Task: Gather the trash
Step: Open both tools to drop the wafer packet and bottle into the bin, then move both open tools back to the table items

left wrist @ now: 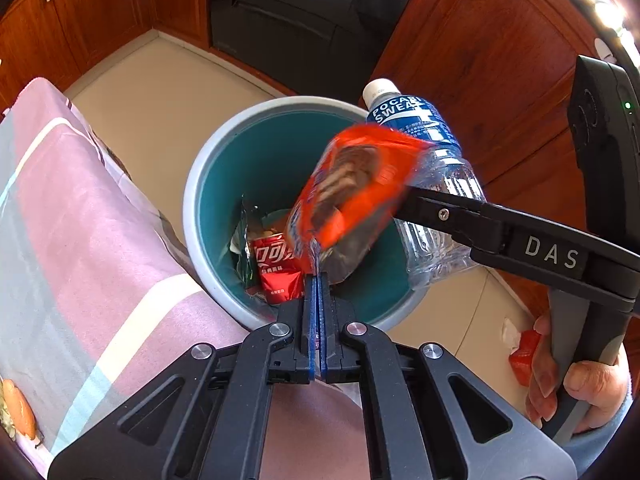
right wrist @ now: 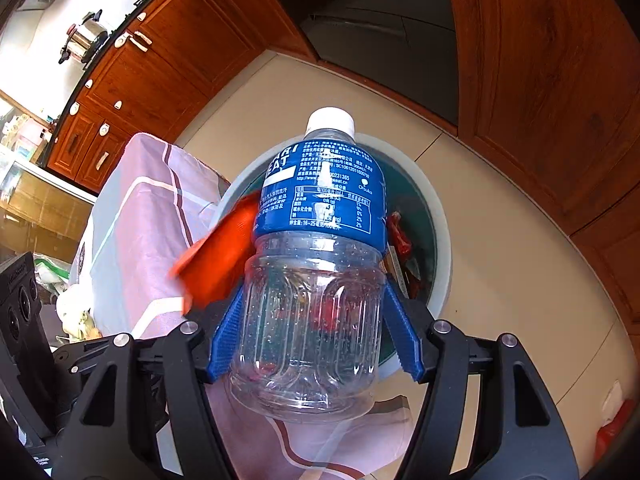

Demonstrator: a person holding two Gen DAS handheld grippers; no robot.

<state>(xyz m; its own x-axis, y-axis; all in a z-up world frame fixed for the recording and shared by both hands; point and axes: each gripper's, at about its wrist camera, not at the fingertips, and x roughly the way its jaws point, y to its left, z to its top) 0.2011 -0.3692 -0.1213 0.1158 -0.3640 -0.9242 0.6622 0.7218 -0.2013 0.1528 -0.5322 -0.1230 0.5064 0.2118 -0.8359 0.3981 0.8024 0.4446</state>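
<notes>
Step in hand: I judge this to be the drop, with both pieces of trash held over the trash bin (left wrist: 208, 168), neither let go yet.
Left gripper (left wrist: 318, 280): clenched; the blue pads meet on the lower edge of the orange snack wrapper (left wrist: 352, 184), which stands up and out toward 1 o'clock over the bin mouth. The wrapper is motion-blurred.
Right gripper (right wrist: 316, 320): grasping the clear plastic bottle (right wrist: 320, 264) around its lower body, one blue pad on each side, cap pointing to 12 o'clock. In the left wrist view the bottle sits at 2 o'clock, its base over the bin's right rim.
Bin contents: a red cola can (left wrist: 278, 268) and a crumpled foil packet (left wrist: 244, 236), low at 7 o'clock inside the teal wall.
Surroundings: table under a pink patterned cloth (left wrist: 80, 220) touching the bin at 9 o'clock; one more red scrap on the floor (left wrist: 524, 356) at 4 o'clock, outside the bin.
Advice, wrapper: part the left pads while it hangs over the opening; it is light and may drift, so I would lower it first.
Advice, bottle: bring its base toward the bin's centre before opening, since I judge it could strike the rim and bounce out.
Remaining: the floor scrap is not yet collected.
</notes>
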